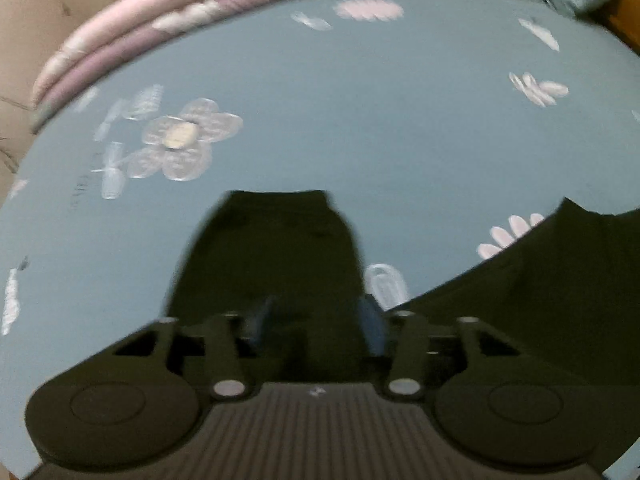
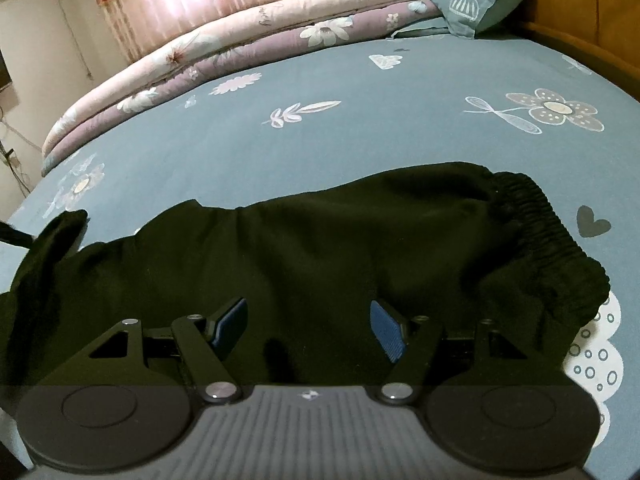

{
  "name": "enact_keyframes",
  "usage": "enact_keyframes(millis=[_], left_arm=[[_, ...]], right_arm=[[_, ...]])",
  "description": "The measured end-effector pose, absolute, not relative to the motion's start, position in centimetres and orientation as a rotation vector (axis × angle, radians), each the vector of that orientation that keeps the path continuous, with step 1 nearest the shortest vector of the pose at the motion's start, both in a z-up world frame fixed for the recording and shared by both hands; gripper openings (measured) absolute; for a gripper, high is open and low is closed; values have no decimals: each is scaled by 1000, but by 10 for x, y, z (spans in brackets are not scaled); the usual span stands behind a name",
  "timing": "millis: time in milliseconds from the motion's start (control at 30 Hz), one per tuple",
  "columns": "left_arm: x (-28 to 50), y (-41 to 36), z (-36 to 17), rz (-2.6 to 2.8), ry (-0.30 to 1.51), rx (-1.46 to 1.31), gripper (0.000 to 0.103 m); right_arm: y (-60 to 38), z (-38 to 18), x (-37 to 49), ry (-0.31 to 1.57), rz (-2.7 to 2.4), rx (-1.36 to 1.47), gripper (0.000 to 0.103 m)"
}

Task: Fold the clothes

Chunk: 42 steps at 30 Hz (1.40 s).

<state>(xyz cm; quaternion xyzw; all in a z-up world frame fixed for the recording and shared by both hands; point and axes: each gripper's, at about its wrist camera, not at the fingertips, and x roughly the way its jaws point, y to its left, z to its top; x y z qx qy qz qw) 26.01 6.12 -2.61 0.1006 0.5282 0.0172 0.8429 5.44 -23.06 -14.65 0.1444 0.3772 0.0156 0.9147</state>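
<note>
2 grippers, both open and empty: our right gripper (image 2: 306, 326) sits over the black trousers (image 2: 320, 248) lying left-right, our left gripper (image 1: 316, 320) above their leg end.

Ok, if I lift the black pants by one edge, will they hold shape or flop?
Likely flop: the pants lie creased and slumped on the sheet. The gathered waistband looks thicker, so it may hang heavier and bunch. The cloth looks matte, so it is probably not slippery in the pads.
</note>
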Motion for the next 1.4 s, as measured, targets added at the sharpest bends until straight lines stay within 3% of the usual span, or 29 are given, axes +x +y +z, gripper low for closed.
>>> enact_keyframes(millis=[100,233,433,500,600,633,967,1400], left_arm=[[279,41,-46,71,1184,286,64],[296,28,-75,213,1223,478,64],[305,30,-91,246,1222,464,65],[304,29,-91,266,1205,470,51],[302,33,-91,274,1202,482,15],[299,35,-89,278,1191,482,11],[261,80,-39,254,1091,300,8],[189,208,5,427,1003,67,8]], right_arm=[[-233,-145,53,775,39,310,73],[-233,-142,52,767,54,315,73],[-232,-141,51,766,52,311,74],[-231,-140,51,767,49,309,74],[-231,-140,50,764,47,308,74],[-230,-139,50,763,44,308,74],[-233,-142,52,768,18,314,74],[-229,-147,56,788,-3,287,74]])
